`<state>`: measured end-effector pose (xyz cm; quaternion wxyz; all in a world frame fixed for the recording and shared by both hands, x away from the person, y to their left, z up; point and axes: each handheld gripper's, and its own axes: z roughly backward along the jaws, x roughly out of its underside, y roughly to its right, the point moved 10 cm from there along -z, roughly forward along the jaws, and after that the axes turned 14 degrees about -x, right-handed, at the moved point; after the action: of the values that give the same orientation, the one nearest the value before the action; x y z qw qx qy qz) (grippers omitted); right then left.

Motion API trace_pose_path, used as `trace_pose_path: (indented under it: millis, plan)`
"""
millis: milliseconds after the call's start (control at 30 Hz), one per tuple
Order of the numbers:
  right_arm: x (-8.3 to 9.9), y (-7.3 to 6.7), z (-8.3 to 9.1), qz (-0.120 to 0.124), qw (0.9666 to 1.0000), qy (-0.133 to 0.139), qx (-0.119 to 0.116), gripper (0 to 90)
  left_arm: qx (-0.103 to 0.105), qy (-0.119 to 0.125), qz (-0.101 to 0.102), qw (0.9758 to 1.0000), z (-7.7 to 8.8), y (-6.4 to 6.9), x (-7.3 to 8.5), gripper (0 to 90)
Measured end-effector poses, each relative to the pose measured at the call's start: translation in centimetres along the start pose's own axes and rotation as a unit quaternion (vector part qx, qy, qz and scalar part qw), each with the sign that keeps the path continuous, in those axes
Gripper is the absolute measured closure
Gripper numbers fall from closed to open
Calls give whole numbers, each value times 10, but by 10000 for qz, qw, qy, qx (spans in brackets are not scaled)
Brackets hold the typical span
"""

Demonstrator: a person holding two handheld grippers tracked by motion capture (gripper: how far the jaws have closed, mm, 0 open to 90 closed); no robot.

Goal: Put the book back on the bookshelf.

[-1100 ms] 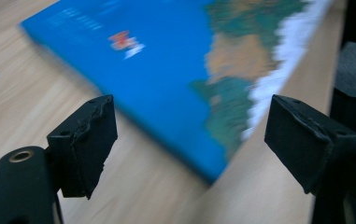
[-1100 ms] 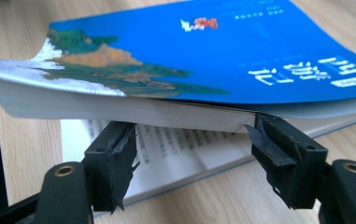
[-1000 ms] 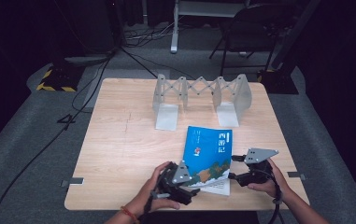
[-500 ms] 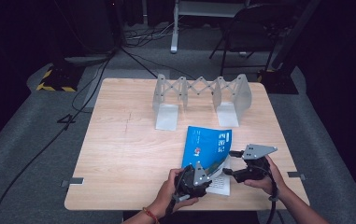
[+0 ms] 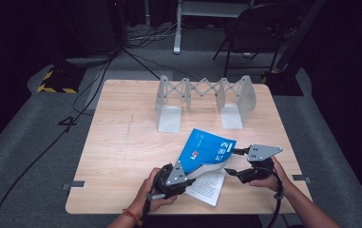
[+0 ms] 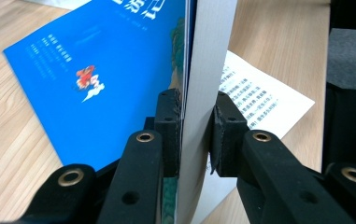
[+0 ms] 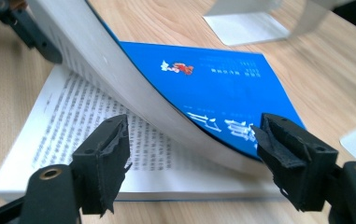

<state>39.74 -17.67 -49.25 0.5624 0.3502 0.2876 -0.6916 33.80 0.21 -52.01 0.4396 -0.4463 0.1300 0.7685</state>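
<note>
Left gripper [image 6: 195,135], just closed, clamps the light, floppy front sheaf of the book [image 5: 206,153] at its free edge; right gripper [image 7: 192,161], jaws spread and just widening, faces the spine, the stiffer hold.

the book [image 5: 206,159] is seen lower right of centre on the table [image 5: 121,156], with the folding rack [image 5: 202,97] set above it toward the far edge. the left gripper [image 5: 188,172] is placed at the book's lower left, the right gripper [image 5: 231,161] just beside its right edge.
</note>
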Motion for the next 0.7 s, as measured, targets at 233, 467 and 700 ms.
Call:
trace_pose_path:
  millis: [233, 467, 700]
  plan:
    - [-3, 2, -29, 446, 9981, -306, -294, 279, 113, -33, 154, 9998, 17, -18, 17, 737]
    - [8, 15, -48, 835, 9942, -492, -463, 518, 100, -76, 265, 9996, 28, -26, 29, 704]
    - [8, 7, -46, 1449, 9876, -566, -224, 629, -300, -314, 59, 9990, 29, -26, 42, 591]
